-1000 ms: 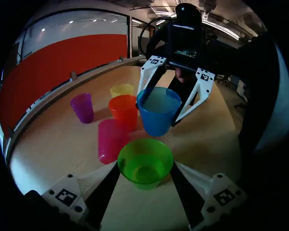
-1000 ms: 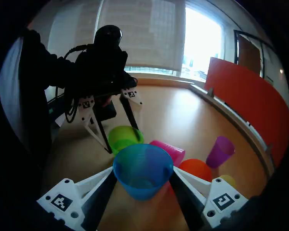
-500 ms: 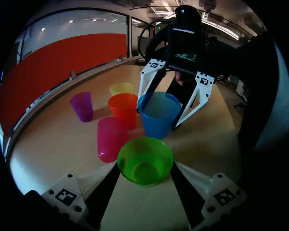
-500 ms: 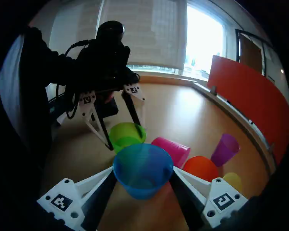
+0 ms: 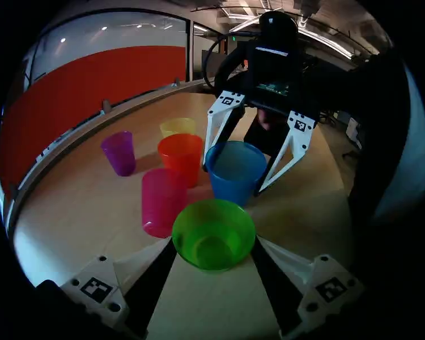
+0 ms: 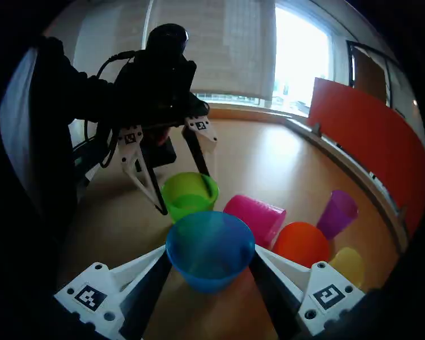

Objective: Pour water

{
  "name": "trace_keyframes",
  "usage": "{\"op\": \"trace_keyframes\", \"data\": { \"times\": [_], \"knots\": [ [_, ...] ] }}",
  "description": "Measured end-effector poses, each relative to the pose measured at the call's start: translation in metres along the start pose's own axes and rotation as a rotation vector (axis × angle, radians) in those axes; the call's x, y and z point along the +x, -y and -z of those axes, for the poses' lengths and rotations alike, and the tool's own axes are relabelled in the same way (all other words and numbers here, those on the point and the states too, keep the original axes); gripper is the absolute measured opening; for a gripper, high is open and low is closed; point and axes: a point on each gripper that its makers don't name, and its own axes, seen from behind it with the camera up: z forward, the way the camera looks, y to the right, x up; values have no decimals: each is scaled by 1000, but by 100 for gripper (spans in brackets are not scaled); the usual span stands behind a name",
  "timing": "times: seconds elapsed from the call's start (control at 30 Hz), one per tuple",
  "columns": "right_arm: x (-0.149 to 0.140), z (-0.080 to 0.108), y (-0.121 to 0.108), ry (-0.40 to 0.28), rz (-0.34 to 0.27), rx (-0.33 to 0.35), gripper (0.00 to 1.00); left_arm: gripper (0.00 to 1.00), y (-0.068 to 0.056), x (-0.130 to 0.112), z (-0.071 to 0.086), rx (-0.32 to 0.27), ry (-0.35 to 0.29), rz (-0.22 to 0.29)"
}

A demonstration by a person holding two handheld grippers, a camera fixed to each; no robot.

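Observation:
In the left gripper view my left gripper is shut on a green cup that stands upright with a little liquid at its bottom. Just beyond it the right gripper grips a blue cup. In the right gripper view my right gripper is shut on that blue cup, upright and close to the wooden table. Across from it the left gripper holds the green cup, with a person's hand behind it.
A pink cup stands upside down left of the green one, with an orange cup, a yellow cup and a purple cup behind it. An orange partition runs along the table's far edge. A person in dark clothes stands close.
The blue cup has come down and a little nearer to the green cup, level with the other cups. The green cup has stayed in place in my left gripper.

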Motion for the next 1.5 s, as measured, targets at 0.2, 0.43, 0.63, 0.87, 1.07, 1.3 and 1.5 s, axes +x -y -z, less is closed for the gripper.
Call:
{"op": "trace_keyframes", "data": {
  "times": [0.2,0.43,0.63,0.87,1.07,1.3,1.5],
  "knots": [
    [-6,-2,-2,9,-7,-5,91,89,1,-2,-1,5,5,-1],
    [-15,-4,-1,25,-13,0,91,89,1,-6,-3,1,17,0],
    [-19,-4,-1,28,-22,2,93,89,0,-6,-4,-7,19,8],
    [-22,-4,-2,32,-26,-5,98,91,2,-9,-4,-1,32,7],
    [-25,-1,0,36,-34,-5,99,92,4,-13,-2,7,45,8],
    [-32,6,-1,50,-41,-20,99,92,6,-18,3,22,50,14],
    [-36,14,-3,52,-55,-37,99,92,4,-22,9,34,57,17]
  ]
}}
